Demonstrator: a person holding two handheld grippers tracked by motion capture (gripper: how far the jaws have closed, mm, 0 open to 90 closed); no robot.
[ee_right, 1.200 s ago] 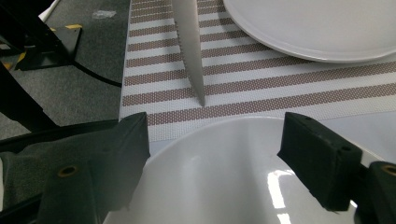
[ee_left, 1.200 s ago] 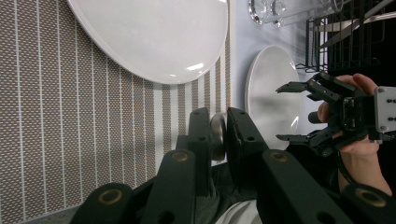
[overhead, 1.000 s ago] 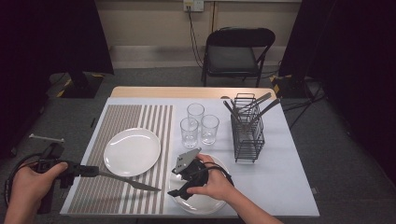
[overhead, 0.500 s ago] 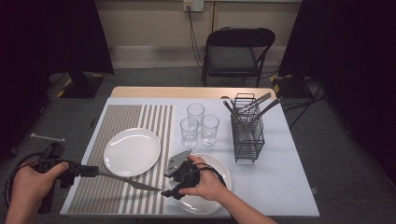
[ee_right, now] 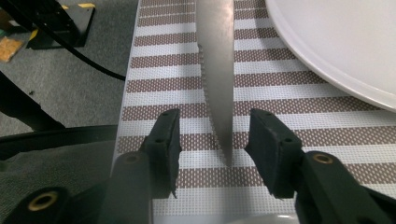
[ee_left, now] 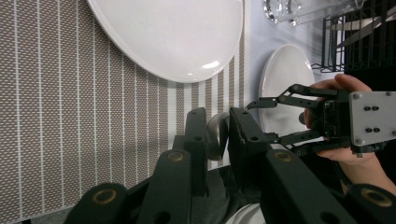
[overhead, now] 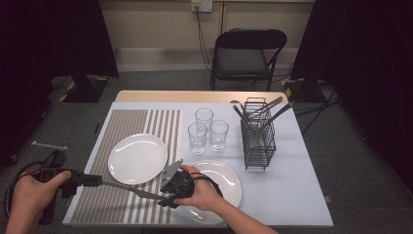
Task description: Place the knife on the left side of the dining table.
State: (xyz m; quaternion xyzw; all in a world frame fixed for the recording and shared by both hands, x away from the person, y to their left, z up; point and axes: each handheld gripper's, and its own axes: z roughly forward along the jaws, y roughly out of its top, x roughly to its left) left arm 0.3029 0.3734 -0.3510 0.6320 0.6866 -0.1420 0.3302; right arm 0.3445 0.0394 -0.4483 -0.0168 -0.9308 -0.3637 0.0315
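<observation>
The left gripper (overhead: 95, 181) clamps the knife (ee_right: 216, 70) by its handle; the blade tip sits between the right gripper's (ee_right: 214, 140) narrowing, not yet touching jaws. Handover is half done: grasp and release remain.

Bright table, dark surroundings, soft focus

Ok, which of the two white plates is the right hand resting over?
The near plate by the table's front edge; the right hand overlaps its left rim. The other plate sits clear on the striped mat.
</observation>
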